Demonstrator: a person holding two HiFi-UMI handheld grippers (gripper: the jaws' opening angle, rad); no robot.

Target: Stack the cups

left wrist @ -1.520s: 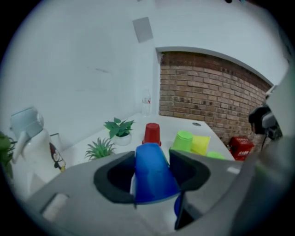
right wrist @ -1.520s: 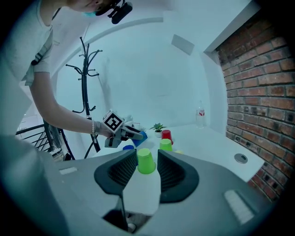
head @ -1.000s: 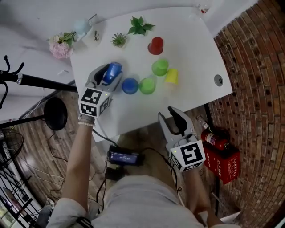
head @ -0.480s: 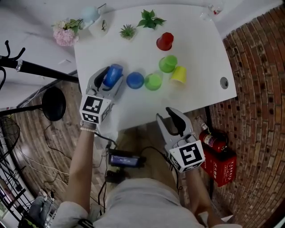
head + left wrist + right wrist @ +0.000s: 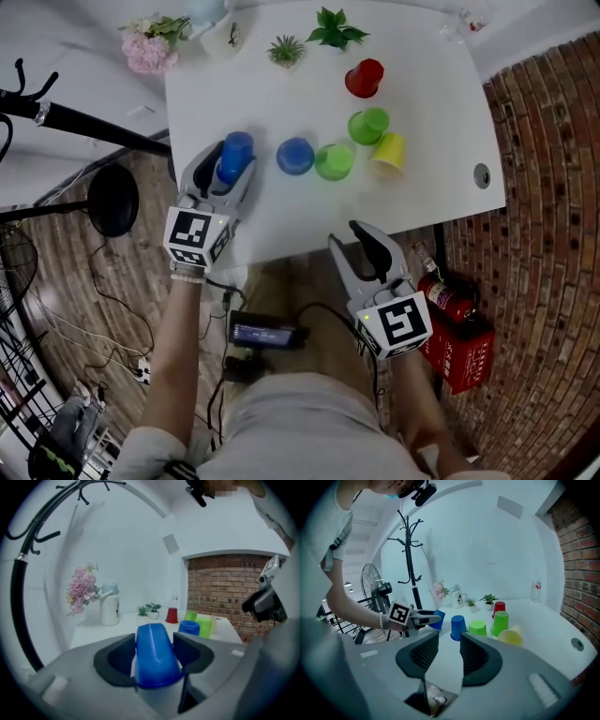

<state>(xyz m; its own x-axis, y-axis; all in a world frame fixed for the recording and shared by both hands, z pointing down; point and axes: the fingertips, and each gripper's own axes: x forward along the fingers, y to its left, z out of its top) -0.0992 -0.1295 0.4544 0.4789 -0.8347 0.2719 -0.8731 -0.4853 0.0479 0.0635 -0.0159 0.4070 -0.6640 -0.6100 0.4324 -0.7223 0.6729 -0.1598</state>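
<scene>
Gripping a blue cup (image 5: 155,660) in the left claw (image 5: 234,157), pads pressed on both flanks, base pointing ahead, rim back toward the wrist, low over the left end of the tabletop (image 5: 441,112). Compared with a second ago, sits a little farther from the second blue cup (image 5: 295,156): just beside it then, near but clearly apart now. Reads as a short pull-back with the load secured, probably to line up over a target rather than to set down. Nothing nested so far, so stacking barely begun. Leaves the right claw (image 5: 352,239) released and empty, jaws parted, off the near edge above the floor, placed much as before.

Farther out along the row: second blue cup upside down, near green cup (image 5: 334,161) just beside it, then far green cup (image 5: 368,125) with yellow cup (image 5: 388,151) against or almost against it, red cup (image 5: 364,78) apart toward the back.

Hard to judge from any view: whether the gripped rim clears the tabletop or brushes it, being masked by the claw from above and by the cup itself from behind. Cannot tell either whether yellow cup lies flat on its side or leans on far green cup. Cut off at the top of the head view: jug (image 5: 110,611), whole only in the left gripper view. Too small and faint to read: bottle (image 5: 536,591) at the far corner.
</scene>
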